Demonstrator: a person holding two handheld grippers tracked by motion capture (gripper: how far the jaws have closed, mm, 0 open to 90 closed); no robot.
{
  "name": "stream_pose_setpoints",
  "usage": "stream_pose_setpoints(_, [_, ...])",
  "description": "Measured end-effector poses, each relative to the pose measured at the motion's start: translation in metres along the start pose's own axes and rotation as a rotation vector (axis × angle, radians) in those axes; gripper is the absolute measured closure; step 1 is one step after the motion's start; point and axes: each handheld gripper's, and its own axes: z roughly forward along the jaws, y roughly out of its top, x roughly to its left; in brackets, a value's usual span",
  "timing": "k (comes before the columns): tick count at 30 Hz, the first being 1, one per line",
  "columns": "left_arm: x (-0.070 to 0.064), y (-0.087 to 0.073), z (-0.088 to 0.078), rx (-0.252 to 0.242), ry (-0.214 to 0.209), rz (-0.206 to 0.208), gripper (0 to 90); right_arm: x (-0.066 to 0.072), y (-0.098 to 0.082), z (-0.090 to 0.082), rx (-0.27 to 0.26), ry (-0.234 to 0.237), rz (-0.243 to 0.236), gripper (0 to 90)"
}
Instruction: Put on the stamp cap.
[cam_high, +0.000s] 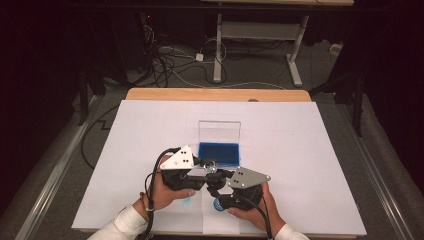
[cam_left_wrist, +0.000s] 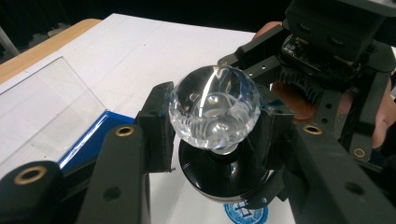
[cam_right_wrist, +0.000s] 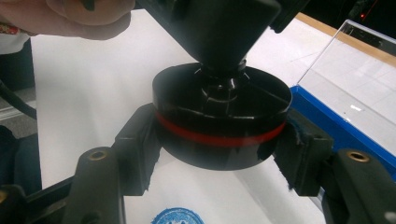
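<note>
Clear faceted crystal knob (cam_left_wrist: 214, 107) is sitting clamped in the left gripper (cam_left_wrist: 212, 135) while the right gripper (cam_right_wrist: 219, 140) is pinching its black, red-banded base (cam_right_wrist: 219, 126) — both held above the white sheet (cam_high: 300, 150) near the blue case (cam_high: 219, 154) — so twisting them squarely, without tilting, is likely wisest.

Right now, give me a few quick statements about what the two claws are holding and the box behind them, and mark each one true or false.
1. The left claw is shut on the clear faceted knob. True.
2. The right claw grips the black round base. True.
3. The base carries a green band. False: the band is red.
4. The blue box has its clear lid shut flat. False: the lid stands up open.
5. The box sits on bare wood. False: it sits on the white sheet.
</note>
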Motion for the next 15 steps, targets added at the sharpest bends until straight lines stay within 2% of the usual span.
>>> stream_pose_setpoints(15, [0.0020,0.0021,-0.0048,-0.010,0.012,-0.003,54.8,0.0010,-0.0031,0.0029,0.022,-0.013,-0.008,34.1])
